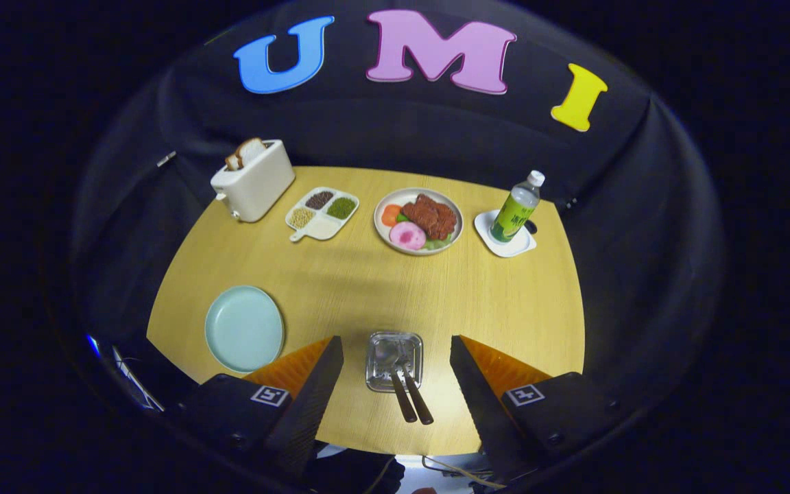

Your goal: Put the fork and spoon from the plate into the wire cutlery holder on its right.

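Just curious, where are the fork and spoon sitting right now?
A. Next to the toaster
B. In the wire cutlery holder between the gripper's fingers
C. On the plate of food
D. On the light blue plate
B: two dark-handled utensils, the fork and spoon, stand in the wire cutlery holder, which lies between the fingers of the open gripper, while the light blue plate to its left is bare.

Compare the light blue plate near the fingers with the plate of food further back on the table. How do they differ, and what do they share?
The blue plate is bare; the food plate carries meat, vegetables and a pink slice. The blue plate lies beside the open gripper, left of the cutlery holder; the food plate sits well beyond the fingers, between a divided tray and a bottle. Both are round and lie flat on the wooden table.
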`<action>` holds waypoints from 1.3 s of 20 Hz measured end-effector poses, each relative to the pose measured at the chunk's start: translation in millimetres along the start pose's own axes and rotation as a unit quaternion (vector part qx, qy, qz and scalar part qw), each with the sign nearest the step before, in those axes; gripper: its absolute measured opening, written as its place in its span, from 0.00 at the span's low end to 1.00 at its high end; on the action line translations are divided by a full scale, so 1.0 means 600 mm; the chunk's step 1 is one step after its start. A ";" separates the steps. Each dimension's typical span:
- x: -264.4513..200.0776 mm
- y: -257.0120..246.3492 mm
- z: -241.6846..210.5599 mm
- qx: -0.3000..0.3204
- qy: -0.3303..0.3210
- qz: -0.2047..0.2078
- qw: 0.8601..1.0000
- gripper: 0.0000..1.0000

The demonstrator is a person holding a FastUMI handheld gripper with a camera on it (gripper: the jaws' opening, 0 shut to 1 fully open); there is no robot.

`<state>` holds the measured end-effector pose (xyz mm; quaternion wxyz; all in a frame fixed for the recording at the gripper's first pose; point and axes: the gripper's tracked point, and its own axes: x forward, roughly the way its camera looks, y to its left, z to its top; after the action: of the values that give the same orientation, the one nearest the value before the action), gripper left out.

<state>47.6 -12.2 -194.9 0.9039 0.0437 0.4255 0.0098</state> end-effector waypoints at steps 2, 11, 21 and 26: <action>-0.035 -0.009 0.028 0.002 -0.053 -0.006 0.999 0.98; -0.162 -0.035 0.083 0.014 -0.227 0.011 0.974 0.98; -0.256 -0.021 0.076 0.020 -0.321 0.019 0.947 0.98; -0.258 -0.047 0.060 0.025 -0.317 0.008 0.948 0.98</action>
<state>-24.0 -51.2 -55.8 0.9907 0.0704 0.1165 -0.0081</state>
